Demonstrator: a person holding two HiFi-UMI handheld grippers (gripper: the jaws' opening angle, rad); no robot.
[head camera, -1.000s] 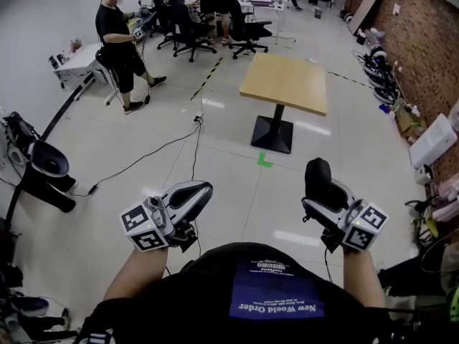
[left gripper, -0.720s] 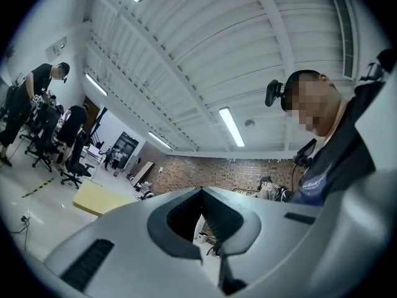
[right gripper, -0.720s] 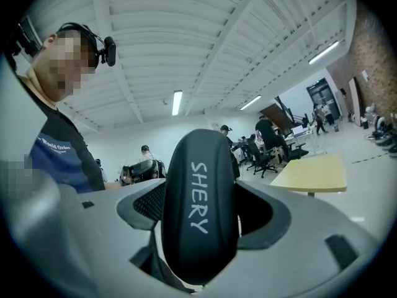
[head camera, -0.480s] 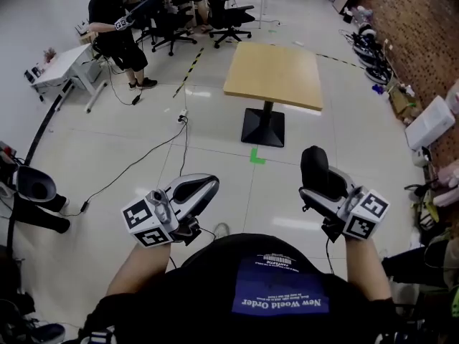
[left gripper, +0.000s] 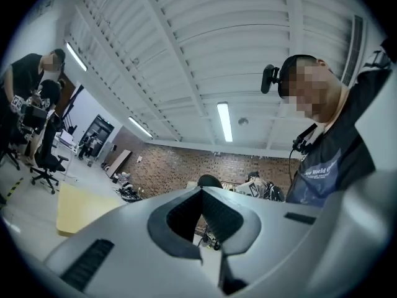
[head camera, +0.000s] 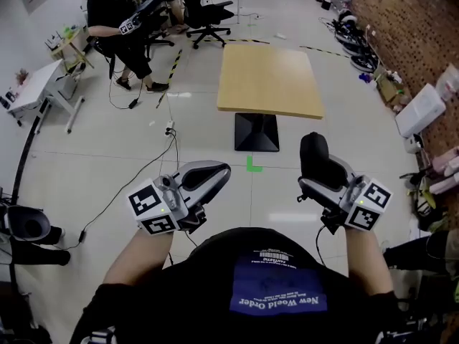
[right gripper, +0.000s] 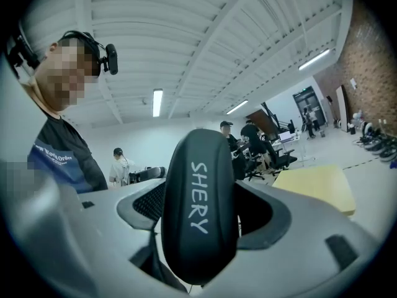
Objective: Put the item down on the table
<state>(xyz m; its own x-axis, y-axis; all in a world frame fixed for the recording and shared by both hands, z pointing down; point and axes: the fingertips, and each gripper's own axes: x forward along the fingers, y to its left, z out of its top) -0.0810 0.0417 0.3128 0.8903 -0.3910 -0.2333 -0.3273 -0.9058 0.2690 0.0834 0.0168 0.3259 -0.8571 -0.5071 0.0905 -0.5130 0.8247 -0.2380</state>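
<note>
Jaws of right gripper [head camera: 320, 179] wide, clamped on SHERY case [right gripper: 200, 210], left gripper [head camera: 217, 173] jaws seemingly together, empty.

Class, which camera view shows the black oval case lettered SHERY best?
The right gripper view: the black oval case fills it, lettering legible. Head view shows only a dark shape; left gripper view, nothing certain.

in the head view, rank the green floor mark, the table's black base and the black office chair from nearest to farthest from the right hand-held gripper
1. green floor mark, on the floor just ahead and left of the right hand-held gripper holding the black case.
2. table's black base, just beyond the mark.
3. black office chair, far back at the view's top.
</note>
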